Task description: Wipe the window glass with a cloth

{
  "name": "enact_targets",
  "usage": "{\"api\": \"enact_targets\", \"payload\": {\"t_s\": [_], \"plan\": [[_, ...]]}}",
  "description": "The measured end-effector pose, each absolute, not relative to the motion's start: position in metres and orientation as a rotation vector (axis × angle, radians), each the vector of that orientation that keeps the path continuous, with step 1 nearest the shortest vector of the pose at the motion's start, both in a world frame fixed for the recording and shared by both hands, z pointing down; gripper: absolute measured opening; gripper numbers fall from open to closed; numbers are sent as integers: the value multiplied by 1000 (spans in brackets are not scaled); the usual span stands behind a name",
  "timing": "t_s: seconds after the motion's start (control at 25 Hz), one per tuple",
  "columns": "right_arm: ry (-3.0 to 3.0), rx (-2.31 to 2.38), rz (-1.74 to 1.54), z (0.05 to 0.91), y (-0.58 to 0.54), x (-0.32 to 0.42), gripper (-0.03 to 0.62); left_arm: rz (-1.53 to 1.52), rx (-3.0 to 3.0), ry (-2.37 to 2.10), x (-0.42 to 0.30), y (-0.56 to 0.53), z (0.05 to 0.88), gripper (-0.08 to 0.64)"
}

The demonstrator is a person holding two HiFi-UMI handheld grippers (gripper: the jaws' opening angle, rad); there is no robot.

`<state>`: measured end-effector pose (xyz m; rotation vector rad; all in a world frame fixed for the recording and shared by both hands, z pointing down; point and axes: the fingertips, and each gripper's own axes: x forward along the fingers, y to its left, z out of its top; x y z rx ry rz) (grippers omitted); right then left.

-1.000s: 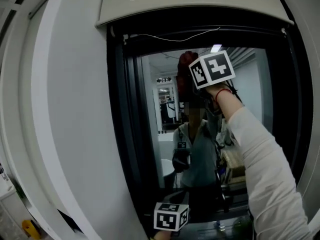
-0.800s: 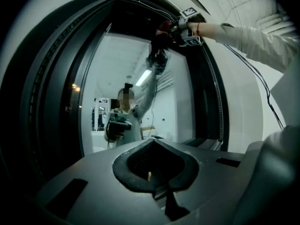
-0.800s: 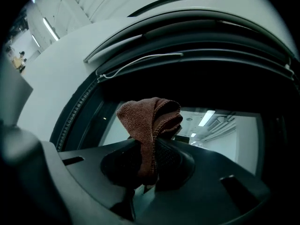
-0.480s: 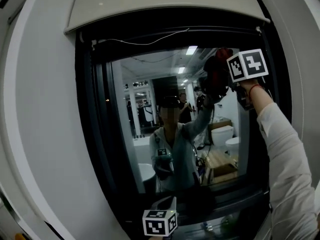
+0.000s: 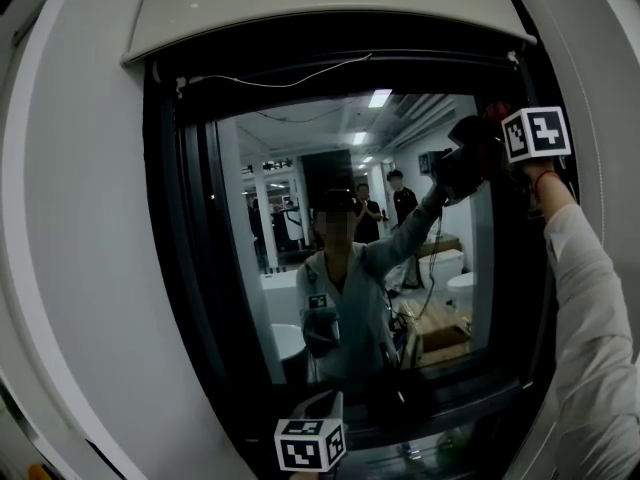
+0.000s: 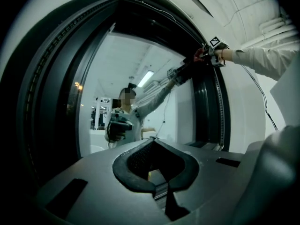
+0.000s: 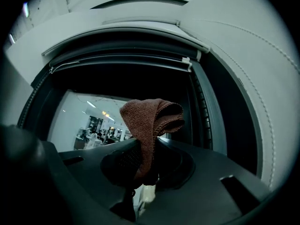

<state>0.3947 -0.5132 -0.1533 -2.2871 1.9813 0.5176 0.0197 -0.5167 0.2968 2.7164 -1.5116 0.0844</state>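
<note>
Brown cloth (image 7: 150, 121) held up at the upper right corner of the window glass (image 5: 300, 218).
The right hand-held gripper (image 7: 145, 161) is clamped on the cloth, close to the right side of the dark window frame (image 5: 180, 268). The left hand-held gripper (image 6: 157, 170) sits low before the glass, jaws together and empty.

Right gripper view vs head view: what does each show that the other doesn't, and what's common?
Only the right gripper view: the right gripper, its jaws shut on the brown cloth, whose knit weave and folded top stand above them.
Only the head view: the left gripper low at the bottom edge, the person's light sleeve reaching up, and the person's reflection in the pane.
Both: the window glass, its dark frame, and the cloth raised near the frame's upper right.
</note>
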Motion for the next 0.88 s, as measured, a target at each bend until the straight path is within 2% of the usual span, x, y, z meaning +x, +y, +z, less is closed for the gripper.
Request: {"api": "enact_targets", "payload": {"t_s": [0.44,0.88], "plan": [[2014,-2226,688,-151,-500,349,55,95,2709,-1525,14,-514,299,5],[2381,-1748,823,-83,-462,182,55,92,2671,-1573,-19,-503,308,5]]}}
